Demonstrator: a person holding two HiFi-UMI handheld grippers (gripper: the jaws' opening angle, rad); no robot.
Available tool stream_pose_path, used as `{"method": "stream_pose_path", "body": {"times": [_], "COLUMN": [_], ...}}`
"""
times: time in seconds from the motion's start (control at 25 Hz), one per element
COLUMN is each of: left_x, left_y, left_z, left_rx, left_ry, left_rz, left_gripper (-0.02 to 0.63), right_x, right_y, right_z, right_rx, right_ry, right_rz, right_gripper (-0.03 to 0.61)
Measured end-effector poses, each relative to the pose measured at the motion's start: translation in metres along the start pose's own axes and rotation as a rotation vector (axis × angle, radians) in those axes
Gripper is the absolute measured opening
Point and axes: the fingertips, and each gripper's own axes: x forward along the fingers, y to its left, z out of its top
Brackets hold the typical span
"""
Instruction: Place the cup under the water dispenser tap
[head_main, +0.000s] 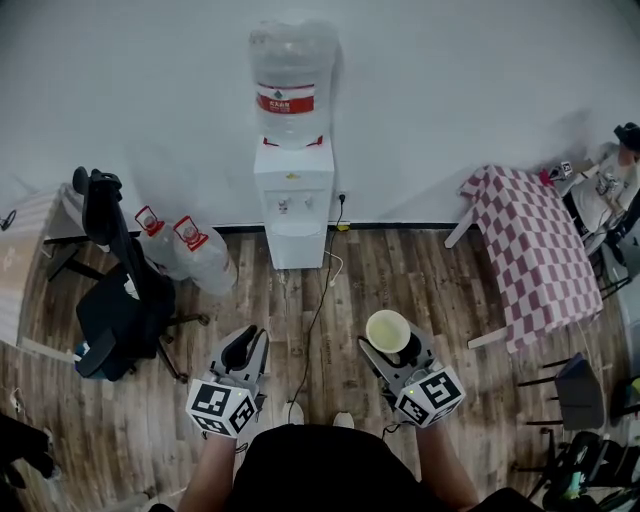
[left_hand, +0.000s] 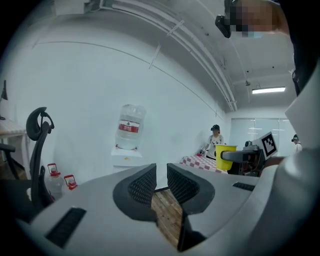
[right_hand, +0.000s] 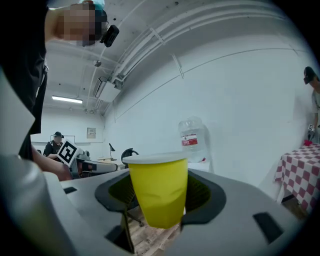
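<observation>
The yellow cup (right_hand: 159, 192), white-rimmed and slightly dented, is standing upright, pinched between the right gripper's (head_main: 398, 358) jaws, well apart from the water dispenser (head_main: 293, 205). The left gripper's (left_hand: 161, 181) jaws are sitting narrowly apart, gripping nothing.

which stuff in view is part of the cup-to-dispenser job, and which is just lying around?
Job: yellow cup, right gripper holding it, water dispenser.
Lying about: office chair, spare water bottles, checkered table, floor cable.
</observation>
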Motion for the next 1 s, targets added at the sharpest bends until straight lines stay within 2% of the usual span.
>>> {"method": "stream_pose_path", "body": {"times": [0.4, 1.0], "left_x": [-0.008, -0.025], "left_y": [0.035, 0.070], "left_z": [0.003, 0.000], "left_rx": [0.001, 0.017], "left_ry": [-0.003, 0.006], "left_rz": [-0.017, -0.026], "left_gripper": [0.075, 0.075], "right_x": [0.021, 0.048], "right_y": [0.010, 0.036], "right_z": [0.003, 0.005], "right_rx": [-0.005, -0.019], "right_ry": [-0.004, -0.006], "right_rz": [-0.043, -0.052], "right_gripper": [0.273, 0.276]}}
